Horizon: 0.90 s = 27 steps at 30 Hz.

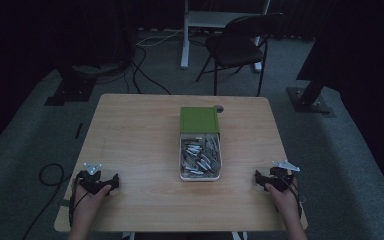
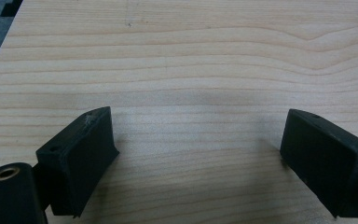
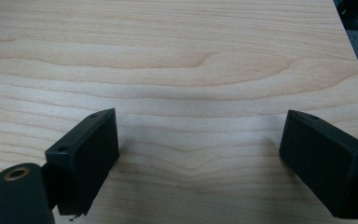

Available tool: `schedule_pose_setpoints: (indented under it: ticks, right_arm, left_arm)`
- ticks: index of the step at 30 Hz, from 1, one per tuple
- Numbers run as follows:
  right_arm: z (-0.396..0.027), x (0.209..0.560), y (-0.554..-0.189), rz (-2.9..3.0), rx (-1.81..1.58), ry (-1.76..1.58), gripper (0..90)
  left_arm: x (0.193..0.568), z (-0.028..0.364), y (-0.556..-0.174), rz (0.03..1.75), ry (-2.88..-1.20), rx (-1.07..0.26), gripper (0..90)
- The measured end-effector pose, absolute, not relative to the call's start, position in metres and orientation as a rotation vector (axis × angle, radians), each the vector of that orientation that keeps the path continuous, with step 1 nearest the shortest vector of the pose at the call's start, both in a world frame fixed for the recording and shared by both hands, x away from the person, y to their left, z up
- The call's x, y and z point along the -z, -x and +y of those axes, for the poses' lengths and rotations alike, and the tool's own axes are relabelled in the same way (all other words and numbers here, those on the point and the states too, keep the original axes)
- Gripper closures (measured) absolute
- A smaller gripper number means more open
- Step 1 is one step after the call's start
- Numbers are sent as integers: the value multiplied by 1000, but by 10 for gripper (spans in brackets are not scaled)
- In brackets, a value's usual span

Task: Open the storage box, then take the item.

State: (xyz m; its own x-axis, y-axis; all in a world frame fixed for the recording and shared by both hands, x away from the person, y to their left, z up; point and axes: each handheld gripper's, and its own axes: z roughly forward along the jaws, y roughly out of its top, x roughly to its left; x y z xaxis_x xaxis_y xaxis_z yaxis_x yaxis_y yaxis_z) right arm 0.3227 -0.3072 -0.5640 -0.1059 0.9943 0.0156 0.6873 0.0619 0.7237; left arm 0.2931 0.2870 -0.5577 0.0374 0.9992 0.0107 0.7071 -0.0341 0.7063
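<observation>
Pretty dim room, light wooden table [image 1: 130,150] in the middle, seen from the high view. Sitting around the centre of it is a white tray-style box [image 1: 200,175] with a green lid [image 1: 199,119] slid back toward the far side, so the near half is uncovered and you can see a jumble of small silvery metal bits [image 1: 199,156] inside, too small to say what exactly. The left gripper [image 1: 96,181] rests on the table near the front left corner, held in the person's left hand [image 1: 89,200], and the right gripper [image 1: 275,179] is down near the front right edge in the right hand [image 1: 286,199]; both are well apart from the box, one on each side. In the left gripper view the two black jaws are spread wide with bare wood grain between them, gripping nothing, and it's the same deal in the right gripper view: jaws wide apart over plain tabletop, with a sliver of grey floor past the table's edge. Beyond the table there's a black folding chair [image 1: 237,45], a white desk leg [image 1: 185,35], and some cables [image 1: 145,70] lying on the grey carpet [image 1: 350,150].
</observation>
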Motion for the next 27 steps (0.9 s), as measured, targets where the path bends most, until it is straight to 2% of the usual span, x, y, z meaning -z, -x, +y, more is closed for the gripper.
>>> schedule_pose_setpoints:
  ticks: [16,27]
  right_arm:
    - [-287,553,-324,1901,-878,-1657,113]
    - [-260,515,-320,1950,-974,-1543,113]
  left_arm:
    - [558,285,-293,1736,-1784,-729,106]
    - [558,285,-293,1738,-1782,-730,105]
